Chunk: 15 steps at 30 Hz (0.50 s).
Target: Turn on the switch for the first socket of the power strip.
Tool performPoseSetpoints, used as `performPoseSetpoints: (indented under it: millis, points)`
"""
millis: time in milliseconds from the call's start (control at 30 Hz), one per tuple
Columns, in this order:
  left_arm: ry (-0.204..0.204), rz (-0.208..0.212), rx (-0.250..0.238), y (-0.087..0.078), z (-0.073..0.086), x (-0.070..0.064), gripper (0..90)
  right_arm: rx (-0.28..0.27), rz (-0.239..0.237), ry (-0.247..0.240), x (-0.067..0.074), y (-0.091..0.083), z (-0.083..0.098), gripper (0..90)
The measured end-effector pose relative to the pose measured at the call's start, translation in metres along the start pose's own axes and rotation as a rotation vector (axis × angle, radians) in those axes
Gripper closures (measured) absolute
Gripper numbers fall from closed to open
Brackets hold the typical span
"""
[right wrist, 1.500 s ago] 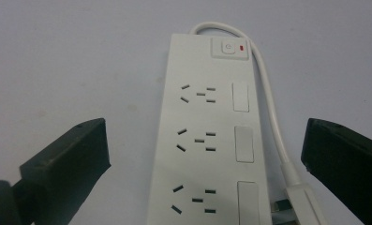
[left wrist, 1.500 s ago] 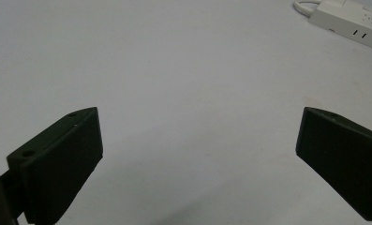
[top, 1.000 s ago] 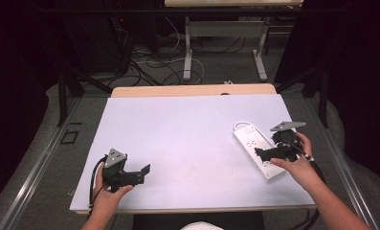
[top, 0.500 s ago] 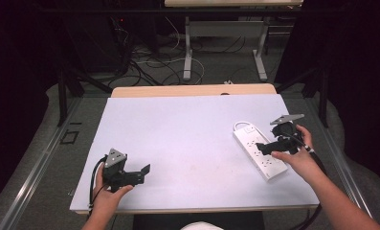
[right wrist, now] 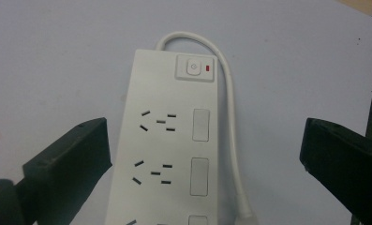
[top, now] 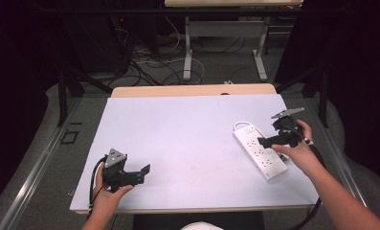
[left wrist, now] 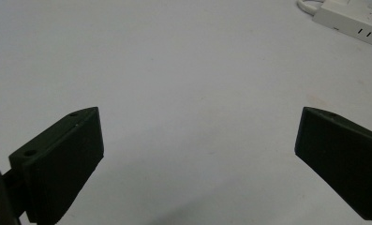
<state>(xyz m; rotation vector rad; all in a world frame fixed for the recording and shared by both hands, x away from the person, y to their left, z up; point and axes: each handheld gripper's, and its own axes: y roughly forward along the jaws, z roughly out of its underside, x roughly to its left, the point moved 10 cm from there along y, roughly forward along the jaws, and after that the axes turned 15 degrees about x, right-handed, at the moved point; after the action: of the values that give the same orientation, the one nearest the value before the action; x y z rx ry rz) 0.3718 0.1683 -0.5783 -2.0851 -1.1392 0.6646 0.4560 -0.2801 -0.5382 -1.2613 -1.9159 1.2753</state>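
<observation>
The white power strip (top: 260, 151) lies near the right edge of the desk (top: 187, 129), its long axis running from the far side toward the near right corner, with the switch end farther away. The right gripper (top: 265, 142) hovers directly over it, jaws wide apart, and the strip's length runs away between them. The left gripper (top: 144, 170), also with jaws apart, rests near the front left corner, well apart from the strip, so the right hand (top: 297, 151) is clearly nearer.
</observation>
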Motion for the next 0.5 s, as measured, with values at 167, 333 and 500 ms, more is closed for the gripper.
performPoseSetpoints:
  millis: [167,333,500]
  points:
    - [-0.002,0.001,0.001,0.001,0.0,0.0,1.2,0.002,0.007,0.024,-0.007,0.003,-0.005,2.1]
    - [0.005,-0.005,0.003,0.001,0.0,0.002,1.2,0.003,0.018,0.034,-0.015,0.009,-0.01,2.3]
    - [-0.002,-0.001,0.002,0.001,0.0,0.001,1.2,-0.026,0.035,0.075,-0.019,0.015,-0.015,2.5]
